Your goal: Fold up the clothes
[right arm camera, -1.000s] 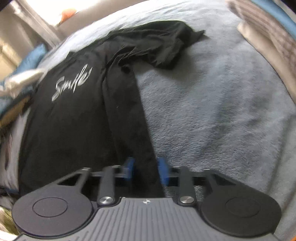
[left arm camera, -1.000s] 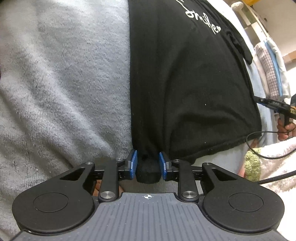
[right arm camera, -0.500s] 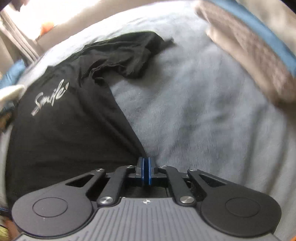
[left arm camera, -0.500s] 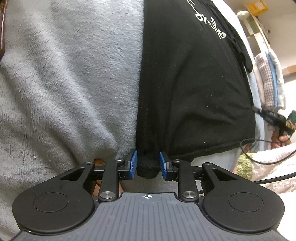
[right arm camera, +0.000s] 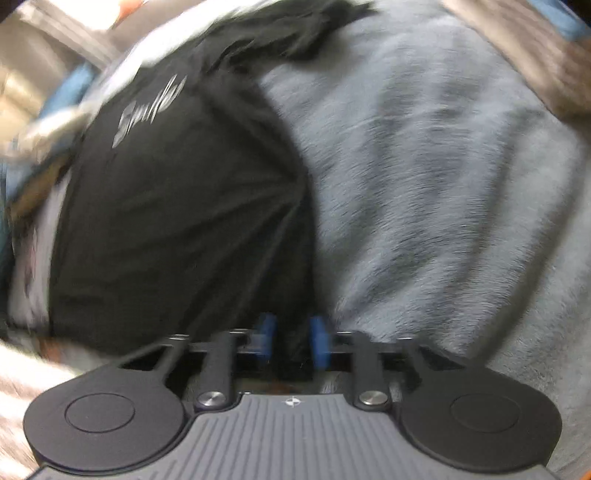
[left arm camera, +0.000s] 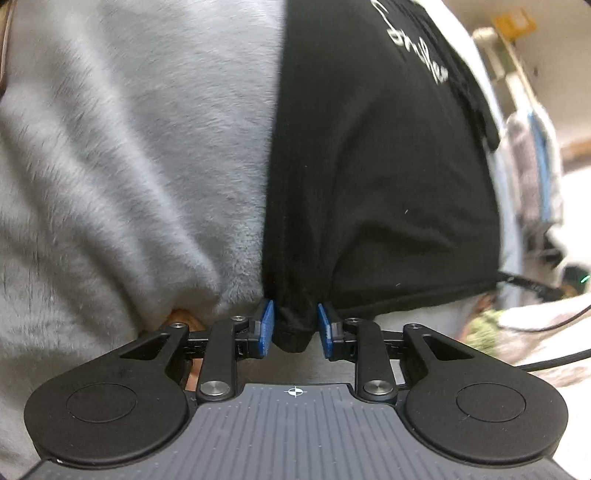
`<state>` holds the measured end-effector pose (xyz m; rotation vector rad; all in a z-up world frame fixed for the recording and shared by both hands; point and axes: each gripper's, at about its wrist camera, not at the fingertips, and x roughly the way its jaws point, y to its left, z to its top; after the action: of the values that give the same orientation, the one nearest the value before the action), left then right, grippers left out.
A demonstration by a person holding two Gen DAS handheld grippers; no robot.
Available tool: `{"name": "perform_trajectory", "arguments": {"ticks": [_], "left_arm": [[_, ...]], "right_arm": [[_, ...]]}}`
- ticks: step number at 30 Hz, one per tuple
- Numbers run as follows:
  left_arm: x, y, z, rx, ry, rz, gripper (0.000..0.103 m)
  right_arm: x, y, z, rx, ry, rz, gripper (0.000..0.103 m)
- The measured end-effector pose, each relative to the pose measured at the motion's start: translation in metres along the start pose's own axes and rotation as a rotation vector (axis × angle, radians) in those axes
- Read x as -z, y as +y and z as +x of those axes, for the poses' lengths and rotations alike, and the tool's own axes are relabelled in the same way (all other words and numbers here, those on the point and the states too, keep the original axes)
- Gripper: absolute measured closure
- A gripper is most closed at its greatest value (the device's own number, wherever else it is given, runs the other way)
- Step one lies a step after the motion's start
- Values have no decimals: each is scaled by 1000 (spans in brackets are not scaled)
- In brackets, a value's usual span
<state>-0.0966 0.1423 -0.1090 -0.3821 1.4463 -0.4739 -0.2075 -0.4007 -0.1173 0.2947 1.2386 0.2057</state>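
the black cotton t-shirt with white cursive lettering (left arm camera: pixel 376 155) lies spread on a grey plush fleece blanket (left arm camera: pixel 133 155). its printed side faces up, and the lettering (right arm camera: pixel 151 110) reads "smile" in the right wrist view.

left gripper (left arm camera: pixel 295 326): the two blue pads (left arm camera: pixel 266 325) stand apart, with a bunched bottom corner of the t-shirt between them. the cloth fills the gap and touches both pads, so this gripper is clamped on the hem corner. folds in the fabric run out from the held point toward the chest area. the shirt's left edge runs straight up from the gripper, beside bare blanket.

right gripper (right arm camera: pixel 291 341): this view is blurred. the blue pads (right arm camera: pixel 319 341) are parted, and dark cloth of the same t-shirt sits in the gap between them. creases fan out from that point across the shirt body. whether the pads actually press on the cloth cannot be told from this view.

surroundings: a crumpled black sleeve (right arm camera: pixel 295 26) lies at the far end of the shirt in the right wrist view. a stack of folded pale and blue textiles (left arm camera: pixel 532 162) stands beyond the shirt's right edge in the left wrist view. a black cable (left arm camera: pixel 554 325) crosses a white fuzzy cloth (left arm camera: pixel 546 343) at the right of that view.
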Motion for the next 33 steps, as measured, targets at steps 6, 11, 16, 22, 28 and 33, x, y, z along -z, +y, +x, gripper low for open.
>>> {"name": "perform_trajectory", "arguments": {"ticks": [6, 11, 16, 22, 28, 33], "left_arm": [[-1, -20, -34, -21, 7, 65, 99], [-2, -29, -47, -29, 42, 105, 99], [-4, -27, -23, -98, 93, 154, 99], [1, -18, 12, -189, 188, 201, 97], [2, -4, -19, -185, 141, 173, 95], [-19, 0, -36, -160, -25, 154, 88]], "right_arm": [[-11, 13, -40, -37, -31, -113, 101], [-13, 13, -59, -24, 14, -124, 101], [-20, 15, -52, 11, 47, -170, 101], [-14, 18, -9, 121, 146, -233, 101], [-18, 12, -11, 149, 170, -206, 92], [-23, -1, -16, 158, 161, -153, 91]]}}
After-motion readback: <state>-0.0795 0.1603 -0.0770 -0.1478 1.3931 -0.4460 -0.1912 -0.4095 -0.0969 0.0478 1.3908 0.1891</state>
